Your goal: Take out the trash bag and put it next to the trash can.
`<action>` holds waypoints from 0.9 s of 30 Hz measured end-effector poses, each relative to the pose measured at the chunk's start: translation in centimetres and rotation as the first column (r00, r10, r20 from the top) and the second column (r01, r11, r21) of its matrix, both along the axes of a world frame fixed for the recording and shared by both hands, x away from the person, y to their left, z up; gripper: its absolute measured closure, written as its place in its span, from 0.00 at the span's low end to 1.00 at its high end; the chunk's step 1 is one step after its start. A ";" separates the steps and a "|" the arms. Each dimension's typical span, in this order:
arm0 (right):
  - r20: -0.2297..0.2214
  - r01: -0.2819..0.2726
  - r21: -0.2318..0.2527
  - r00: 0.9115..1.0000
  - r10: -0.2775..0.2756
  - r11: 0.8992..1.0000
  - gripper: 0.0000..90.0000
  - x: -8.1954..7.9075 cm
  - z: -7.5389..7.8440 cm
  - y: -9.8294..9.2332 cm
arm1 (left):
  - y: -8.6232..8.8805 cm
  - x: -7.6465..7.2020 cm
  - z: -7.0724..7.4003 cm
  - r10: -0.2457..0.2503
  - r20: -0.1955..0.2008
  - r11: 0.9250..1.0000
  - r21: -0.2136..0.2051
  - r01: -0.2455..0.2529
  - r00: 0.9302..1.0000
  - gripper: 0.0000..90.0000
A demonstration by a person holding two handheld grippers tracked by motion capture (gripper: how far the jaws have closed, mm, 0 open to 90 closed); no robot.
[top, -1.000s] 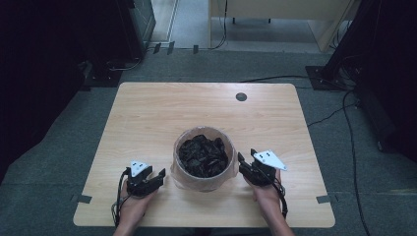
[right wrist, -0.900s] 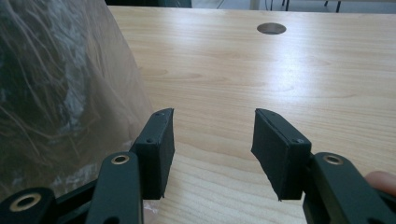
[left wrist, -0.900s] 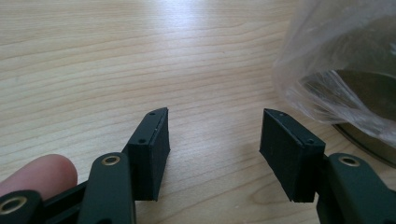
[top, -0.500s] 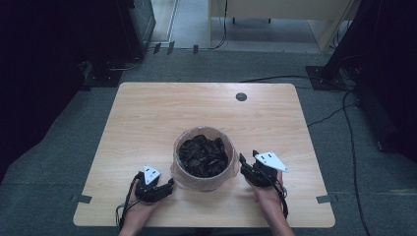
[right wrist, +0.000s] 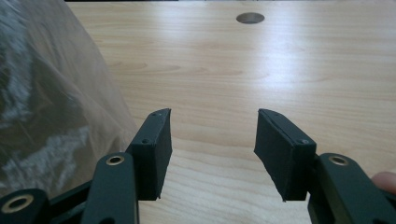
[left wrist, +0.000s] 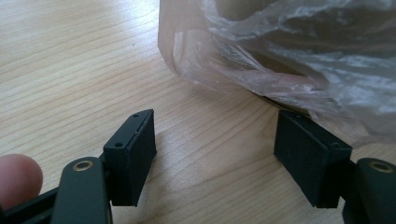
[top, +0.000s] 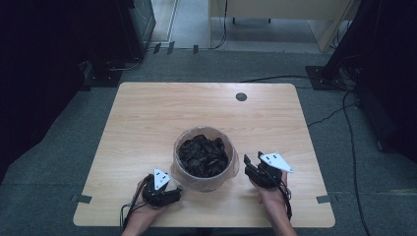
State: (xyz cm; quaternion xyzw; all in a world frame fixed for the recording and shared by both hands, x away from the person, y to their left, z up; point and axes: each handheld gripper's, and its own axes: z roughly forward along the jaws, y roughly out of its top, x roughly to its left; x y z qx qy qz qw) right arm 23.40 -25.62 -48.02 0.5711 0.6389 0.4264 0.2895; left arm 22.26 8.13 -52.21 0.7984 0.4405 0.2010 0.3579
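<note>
Plastic-lined bin of dark scraps stands near the desk's front edge, between both grippers. Left gripper, its empty jaws just opening wide, sits by the bin's liner. Right gripper gapes empty beside it.

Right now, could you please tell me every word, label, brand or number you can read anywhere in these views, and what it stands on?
None: no readable text anywhere.
The bin and its clear liner carry no print.
The wooden table is unmarked; its dark round spot is a hole, not a sign.
The grey plates on the left tool and right tool are blank.
</note>
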 end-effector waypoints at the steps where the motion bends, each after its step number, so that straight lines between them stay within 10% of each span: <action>1: -0.004 0.005 0.005 1.000 -0.005 1.000 0.52 -0.1 -0.1 -0.2 | 0.0 0.0 0.0 -0.003 -0.002 1.000 -0.001 0.003 1.000 0.31; 15: -0.110 -0.033 0.010 0.993 0.034 0.999 0.47 -1.4 -2.0 -0.4 | 0.5 0.0 1.4 0.068 0.106 0.988 -0.144 -0.052 0.992 0.45; 27: -0.192 -0.129 -0.006 0.973 0.126 0.992 0.40 -2.3 -3.7 2.3 | 0.5 0.7 1.9 0.077 0.066 0.956 -0.289 -0.055 0.995 0.65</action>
